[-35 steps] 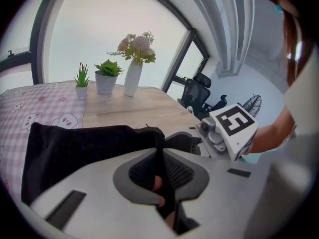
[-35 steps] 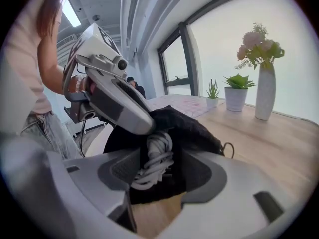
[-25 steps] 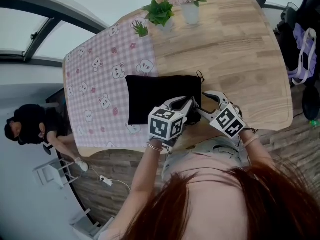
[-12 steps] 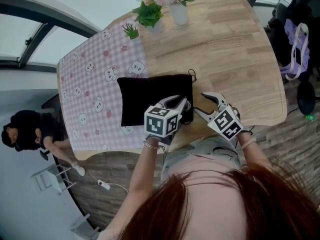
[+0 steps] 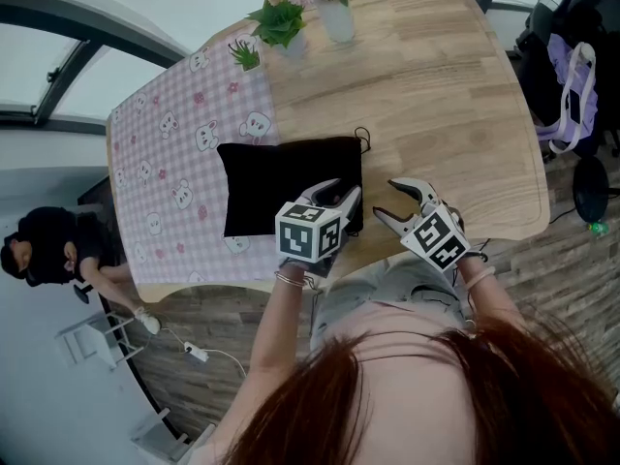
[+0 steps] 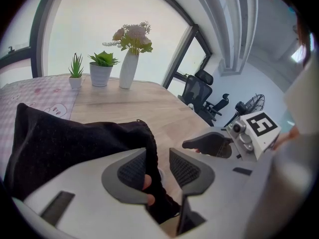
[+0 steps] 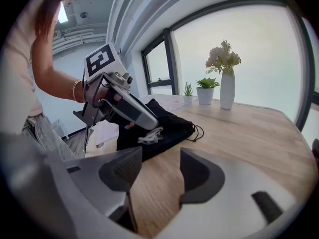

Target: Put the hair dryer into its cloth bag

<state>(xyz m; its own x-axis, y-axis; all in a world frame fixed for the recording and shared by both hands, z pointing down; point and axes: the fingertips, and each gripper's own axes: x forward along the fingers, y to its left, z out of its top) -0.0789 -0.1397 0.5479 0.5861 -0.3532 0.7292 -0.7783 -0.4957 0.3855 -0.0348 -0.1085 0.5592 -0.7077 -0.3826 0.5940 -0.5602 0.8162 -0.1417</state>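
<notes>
— Jaws of the left gripper (image 6: pixel 158 158): how do they stand?
— Partly apart; they have just been opening. The hemmed edge of the black cloth bag (image 5: pixel 281 177) runs up between them and leans on the left pad. There is a gap to the other pad, so nothing is pinched.
— And the right gripper (image 7: pixel 161 153)?
— Spread wide and empty, over bare wood just beside the bag.
— Where is the hair dryer?
— Its body can't be made out. The bag lies plump on the table (image 5: pixel 446 95), partly on the wood and partly on the pink checked cloth (image 5: pixel 165 153). A looped white cord (image 7: pixel 149 136) shows at the bag's open mouth, by the left gripper.
— Textures and shapes?
— The bag is matte, soft and roughly rectangular, with a thin black drawstring (image 5: pixel 362 136) looped at one corner. The pads (image 6: pixel 133 171) are dark with a fine crosshatch, set in smooth pale grey shells. The table is light planked wood with rounded corners, and the cloth carries small cartoon animals.
</notes>
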